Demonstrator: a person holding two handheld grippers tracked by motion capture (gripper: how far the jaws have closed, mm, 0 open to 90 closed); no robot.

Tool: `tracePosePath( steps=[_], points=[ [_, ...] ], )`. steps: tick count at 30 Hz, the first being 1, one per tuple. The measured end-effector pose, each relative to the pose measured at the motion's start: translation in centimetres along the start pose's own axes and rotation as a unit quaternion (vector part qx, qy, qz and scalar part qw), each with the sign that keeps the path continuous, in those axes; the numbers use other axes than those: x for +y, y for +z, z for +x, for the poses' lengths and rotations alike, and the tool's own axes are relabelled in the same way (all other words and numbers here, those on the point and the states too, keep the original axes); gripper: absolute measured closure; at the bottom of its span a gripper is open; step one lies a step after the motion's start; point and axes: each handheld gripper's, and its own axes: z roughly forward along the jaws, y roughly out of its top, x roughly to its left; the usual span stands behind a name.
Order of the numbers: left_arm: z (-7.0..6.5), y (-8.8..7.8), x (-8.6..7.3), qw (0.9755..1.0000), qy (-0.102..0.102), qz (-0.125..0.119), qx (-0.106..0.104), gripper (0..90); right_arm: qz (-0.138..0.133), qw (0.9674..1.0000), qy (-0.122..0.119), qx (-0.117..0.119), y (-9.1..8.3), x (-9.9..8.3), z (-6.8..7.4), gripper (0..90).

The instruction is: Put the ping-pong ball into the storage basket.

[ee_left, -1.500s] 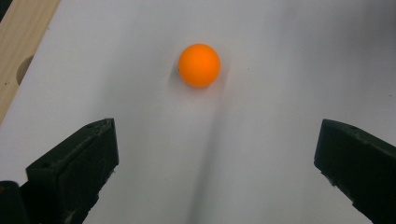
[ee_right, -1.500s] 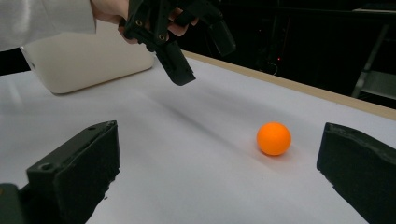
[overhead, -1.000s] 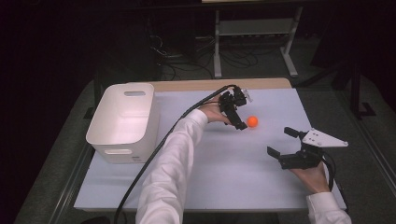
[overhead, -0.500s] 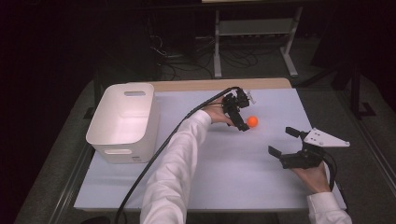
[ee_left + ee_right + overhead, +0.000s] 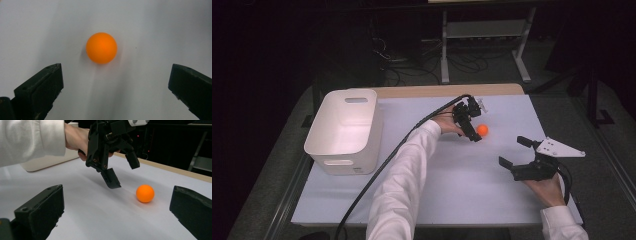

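Fingers of both grippers, left gripper (image 5: 475, 127) and right gripper (image 5: 515, 151), spread wide; round orange ball (image 5: 101, 48), no long axis.

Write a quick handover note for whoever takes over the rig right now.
Left gripper: open, poised just beside the ball, not touching it; the ball lies ahead of its jaws, not yet between them.
Right gripper: open, holding nothing, low over the table on the right.
Ball: on the table, right of centre. Bin: at the left, looks empty.
Done: approach to the ball.
Left: grasp and lift it; it probably goes in the bin.
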Motion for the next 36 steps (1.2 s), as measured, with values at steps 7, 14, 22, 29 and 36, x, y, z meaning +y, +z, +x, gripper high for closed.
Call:
tracePosePath(
  steps=[7, 14, 22, 29, 36],
  points=[
    [0.1, 0.8, 0.0, 1.0000, 0.007, 0.002, 0.002, 0.0, 0.000, 1.0000, 0.000, 0.000, 0.0, 0.0, 0.0, 0.0],
    [0.3, 1.4, 0.1, 1.0000, 0.004, -0.001, 0.001, 0.0, 0.000, 1.0000, 0.000, 0.000, 0.0, 0.0, 0.0, 0.0],
    [0.4, 2.1, 0.1, 0.9999, 0.006, 0.002, 0.013, 0.0, -0.001, 1.0000, 0.001, -0.002, -0.1, 0.0, 0.1, 0.0],
    [0.8, 2.4, 0.0, 0.9998, -0.004, -0.001, 0.022, 0.0, -0.002, 1.0000, 0.000, -0.003, -0.1, 0.0, 0.0, 0.0],
    [1.2, 3.0, -0.3, 0.9998, -0.009, -0.003, 0.019, 0.0, 0.001, 1.0000, 0.000, -0.001, 0.0, 0.0, 0.1, 0.0]
  ],
)
